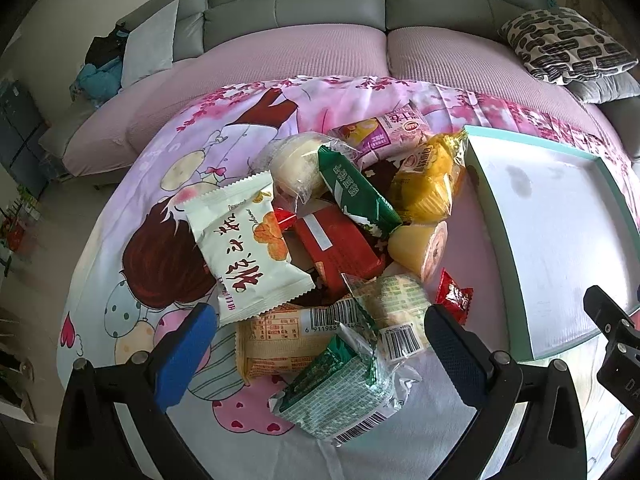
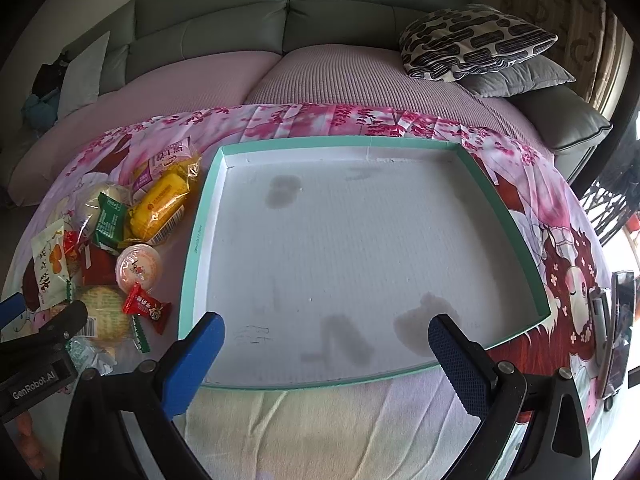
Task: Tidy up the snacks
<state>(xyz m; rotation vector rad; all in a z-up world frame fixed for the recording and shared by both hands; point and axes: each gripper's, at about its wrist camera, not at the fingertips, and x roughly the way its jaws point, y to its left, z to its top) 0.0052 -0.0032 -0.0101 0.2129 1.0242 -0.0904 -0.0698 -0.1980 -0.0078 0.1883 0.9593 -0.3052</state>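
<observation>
A heap of wrapped snacks (image 1: 340, 240) lies on the pink cartoon-print cloth (image 1: 160, 184), the left gripper (image 1: 320, 344) spread wide above it (holding nothing). Just right, the shallow teal-rimmed white cardboard tray (image 2: 192, 264) sits beneath the right gripper (image 2: 326, 344), likewise released.

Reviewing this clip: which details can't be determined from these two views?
- Left wrist view: the dark items at the bottom of the snack pile are covered by the red foil packet and the green wrapper.
- Left wrist view: the shallow teal-rimmed white cardboard tray is cut off by the right edge.
- Right wrist view: small print on the yellow cellophane cake pack is too small to read.
- Right wrist view: a dark upright object at the right edge is cut off and unidentifiable.
</observation>
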